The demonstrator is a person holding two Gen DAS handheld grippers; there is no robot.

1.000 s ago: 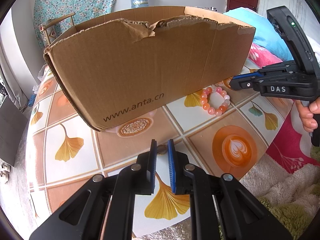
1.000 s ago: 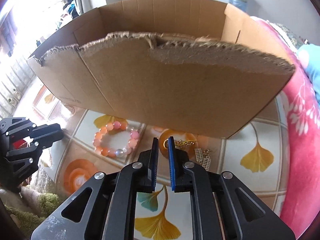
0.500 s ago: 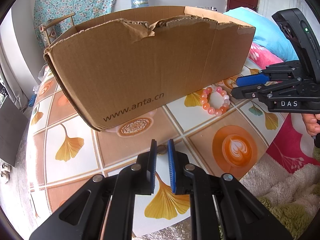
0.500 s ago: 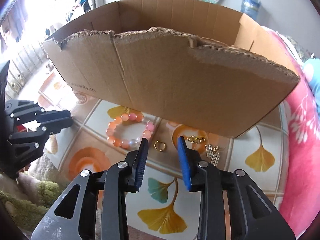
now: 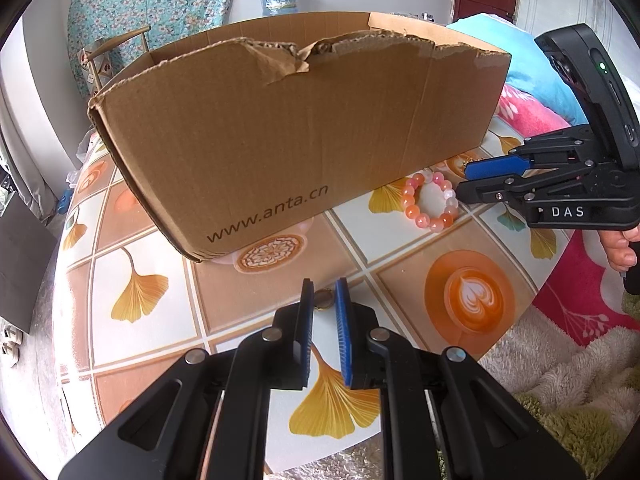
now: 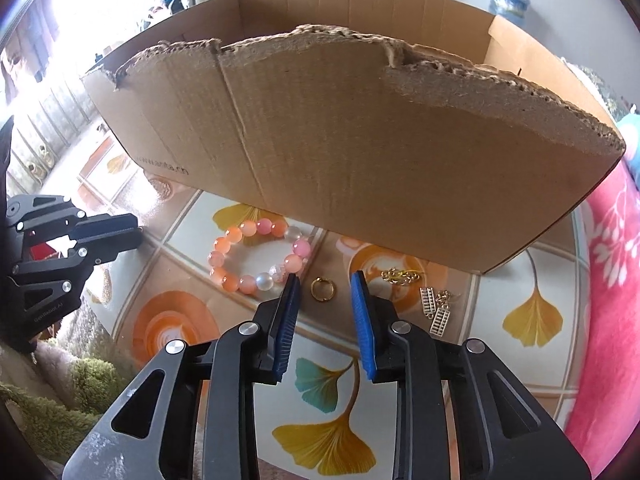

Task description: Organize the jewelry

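Observation:
A pink and orange bead bracelet (image 6: 260, 258) lies on the table in front of a large open cardboard box (image 6: 360, 152). A small gold ring (image 6: 323, 289) lies just beyond my right gripper (image 6: 325, 285), whose jaws are open around it. A gold chain (image 6: 400, 277) and gold ladder-shaped earrings (image 6: 435, 309) lie to its right. My left gripper (image 5: 324, 294) is nearly shut and empty, with a small round gold piece (image 5: 323, 300) on the table behind its tips. The bracelet (image 5: 431, 202) and right gripper (image 5: 472, 182) also show in the left wrist view.
The table (image 5: 152, 344) has a tile-pattern cloth with ginkgo leaves and coffee cups. A pink blanket (image 6: 612, 280) lies at the right, a shaggy rug (image 5: 560, 376) below the table edge. A chair (image 5: 108, 60) and a water bottle (image 5: 278, 0) stand behind the box.
My right gripper has opened from shut and dropped lower toward the gold ring. The left gripper has stayed in place.

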